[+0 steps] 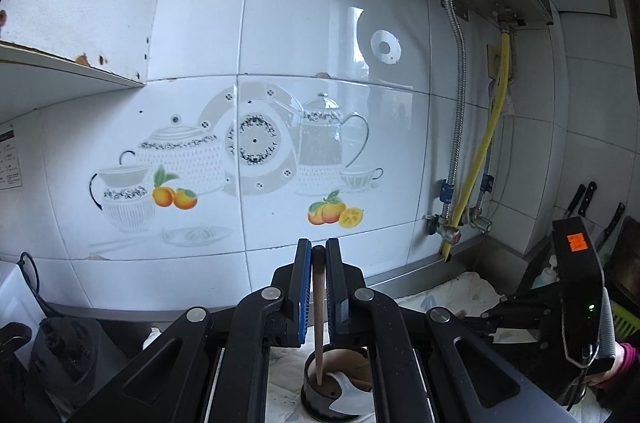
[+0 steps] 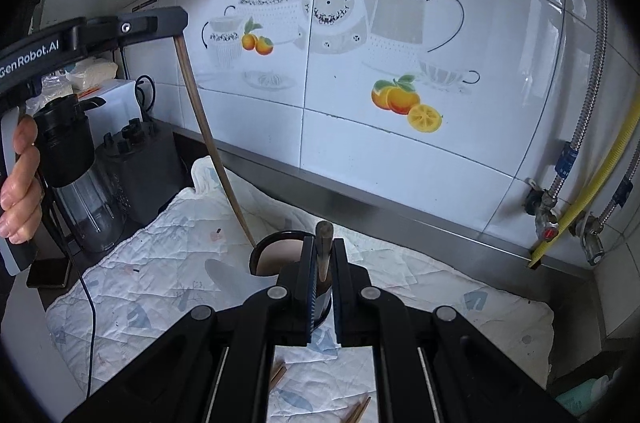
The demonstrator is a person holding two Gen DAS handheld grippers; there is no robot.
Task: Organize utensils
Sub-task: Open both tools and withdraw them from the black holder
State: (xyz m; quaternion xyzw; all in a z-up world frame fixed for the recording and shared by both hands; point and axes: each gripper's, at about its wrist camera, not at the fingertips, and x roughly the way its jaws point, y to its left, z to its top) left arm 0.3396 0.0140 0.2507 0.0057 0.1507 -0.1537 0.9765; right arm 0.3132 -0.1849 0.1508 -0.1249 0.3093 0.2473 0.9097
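Note:
My left gripper (image 1: 319,243) is shut on the top of a long brown chopstick (image 1: 319,303). The stick hangs down to the mouth of a dark round utensil holder (image 1: 320,403), which has a white spoon (image 1: 350,393) in it. In the right wrist view the same left gripper (image 2: 180,19) is high at the left, and its chopstick (image 2: 212,151) slants down to the holder's rim (image 2: 262,247). My right gripper (image 2: 323,243) is shut on a grey metal utensil handle (image 2: 323,229) just over the holder. The handle's lower part is hidden between the fingers.
A white quilted cloth (image 2: 440,303) covers the counter, with loose chopsticks (image 2: 278,375) near its front. A glass jug with a black lid (image 2: 76,175) and a dark appliance (image 2: 140,167) stand at the left. Pipes and valves (image 2: 548,219) are at the right, knives (image 1: 580,199) beyond.

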